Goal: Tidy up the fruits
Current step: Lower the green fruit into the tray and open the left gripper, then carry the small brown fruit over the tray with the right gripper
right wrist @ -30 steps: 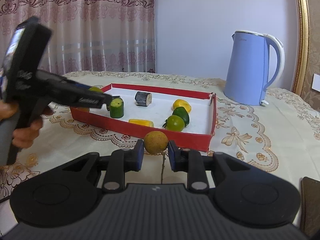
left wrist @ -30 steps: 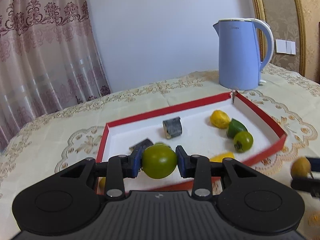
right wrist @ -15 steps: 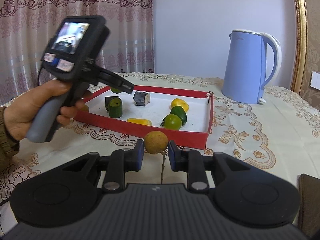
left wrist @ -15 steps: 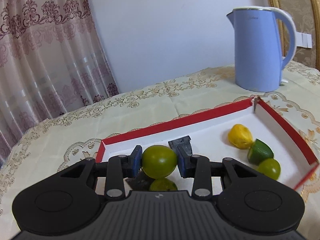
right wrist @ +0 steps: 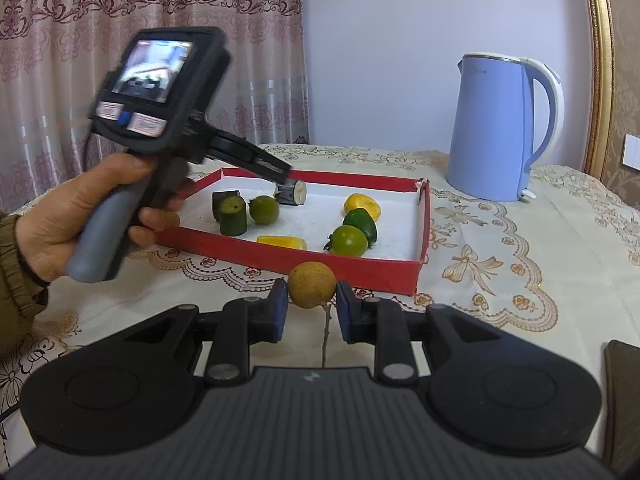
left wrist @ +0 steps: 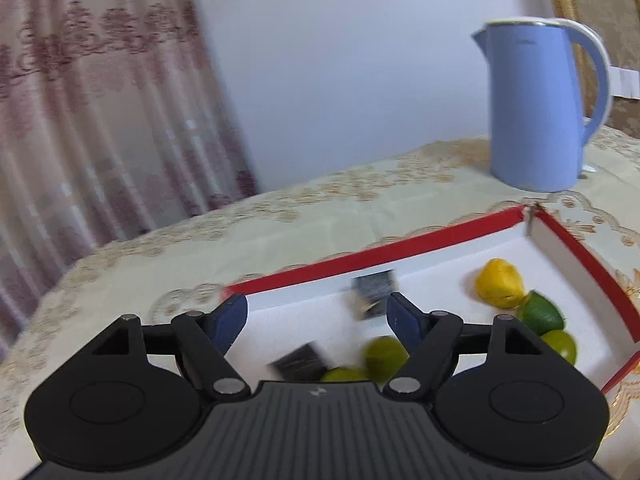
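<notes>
Left gripper (left wrist: 318, 316): jaws have just been opening and now stand wide apart over the near-left part of the tray, with nothing pressed between the pads.
Green round fruit (left wrist: 385, 356): released, lying on the tray floor below and just inside the right-hand jaw; blurred in the left wrist view. In the right wrist view it sits beside the cut green cylinder (right wrist: 233, 215).
Second green piece (left wrist: 344, 374): partly hidden behind the gripper body, just below the gap between the jaws.
Dark blocks: one (left wrist: 300, 362) below the gap, another (left wrist: 374, 294) just beyond the tip of the right-hand jaw.
Red tray (left wrist: 372, 250): white floor, red rim; its far wall runs beyond both left jaws.
Other fruits in tray: yellow fruit (left wrist: 500, 284), dark green fruit (left wrist: 542, 314) and green tomato (left wrist: 560, 346), all well to the right of the left jaws, close together.
Right gripper (right wrist: 311, 312): clenched on a brown round fruit (right wrist: 312, 284), pads pressing on both sides.
Brown fruit's place: between the right jaws, above the tablecloth (right wrist: 500, 248), just in front of the tray's near wall, outside the tray.
Person's hand (right wrist: 80, 216): wrapped around the left gripper's handle.
Blue kettle (right wrist: 500, 128): on the table, beyond the tray.
</notes>
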Motion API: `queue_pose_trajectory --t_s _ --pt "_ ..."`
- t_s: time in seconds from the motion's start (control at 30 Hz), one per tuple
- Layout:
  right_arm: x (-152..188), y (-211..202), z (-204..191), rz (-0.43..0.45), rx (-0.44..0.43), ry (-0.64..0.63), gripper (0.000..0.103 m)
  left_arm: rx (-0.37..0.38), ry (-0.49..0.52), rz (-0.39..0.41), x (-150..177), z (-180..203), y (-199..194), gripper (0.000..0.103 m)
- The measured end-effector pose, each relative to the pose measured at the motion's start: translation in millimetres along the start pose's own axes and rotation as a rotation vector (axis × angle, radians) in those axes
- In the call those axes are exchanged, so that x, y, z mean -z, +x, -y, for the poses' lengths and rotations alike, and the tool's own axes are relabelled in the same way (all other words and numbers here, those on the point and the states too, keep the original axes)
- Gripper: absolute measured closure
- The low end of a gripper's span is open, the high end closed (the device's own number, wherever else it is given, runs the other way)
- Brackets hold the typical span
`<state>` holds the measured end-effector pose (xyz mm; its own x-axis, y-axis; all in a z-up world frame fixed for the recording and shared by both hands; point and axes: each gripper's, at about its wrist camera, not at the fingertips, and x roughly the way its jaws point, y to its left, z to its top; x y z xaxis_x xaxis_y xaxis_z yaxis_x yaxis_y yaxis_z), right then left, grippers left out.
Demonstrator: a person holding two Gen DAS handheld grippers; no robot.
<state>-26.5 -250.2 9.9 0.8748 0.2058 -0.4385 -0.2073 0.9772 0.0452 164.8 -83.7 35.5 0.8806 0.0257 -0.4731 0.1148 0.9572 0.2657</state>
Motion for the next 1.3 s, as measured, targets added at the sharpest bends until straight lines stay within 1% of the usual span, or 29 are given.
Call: queue_pose_trajectory --t_s 0.03,0.1,0.17,0.27,0.33,0.4,0.47,0.6,0.73,0.87,1.1,1.3 --pt "-0.1 0.2 0.3 0.001 -0.001 0.001 0.078 -0.008 -0.02 -0.004 3.0 -7.8 -5.7 0.022" --pt "-0.7 0.4 1.0 0.007 -0.001 0.004 0.078 -0.008 -0.059 -0.007 11.8 -24.7 -16.1 0.019" --pt "-2.7 -0.3 1.7 0.022 -0.004 0.011 0.078 -0.023 -0.089 -0.015 27.3 -39.9 -25.9 0.019" --pt "-7.3 2.0 0.0 0.032 -0.019 0.015 0.078 -0.056 -0.132 -0.061 49.2 -56.4 -31.0 0.019" --pt "-9.2 3.1 -3.8 0.035 -0.021 0.009 0.078 -0.049 -0.165 -0.067 59.0 -64.7 -32.9 0.019" --pt "-9.9 4.1 -7.1 0.035 -0.029 0.005 0.078 -0.041 -0.189 -0.045 64.9 -69.7 -36.0 0.019" --pt "-10.2 5.2 -10.1 0.03 -0.028 -0.004 0.078 -0.059 -0.205 -0.012 66.0 -71.1 -37.8 0.019" --pt "-10.4 7.1 -11.1 0.024 -0.02 -0.007 0.078 -0.072 -0.22 0.029 68.7 -73.5 -38.2 0.019" --pt "-13.0 10.4 -13.1 0.024 -0.014 -0.013 0.078 -0.062 -0.237 0.001 71.5 -79.8 -32.6 0.019" --pt "-16.7 13.8 -17.4 0.029 -0.012 -0.022 0.078 -0.059 -0.255 -0.004 74.4 -85.4 -31.5 0.019" --pt "-29.5 22.7 -17.1 0.036 -0.007 -0.046 0.078 -0.068 -0.216 0.01 76.2 -80.3 -34.6 0.019" --pt "-39.0 28.8 -16.2 0.044 -0.007 -0.063 0.078 -0.07 -0.201 0.005 76.8 -78.1 -33.9 0.019"
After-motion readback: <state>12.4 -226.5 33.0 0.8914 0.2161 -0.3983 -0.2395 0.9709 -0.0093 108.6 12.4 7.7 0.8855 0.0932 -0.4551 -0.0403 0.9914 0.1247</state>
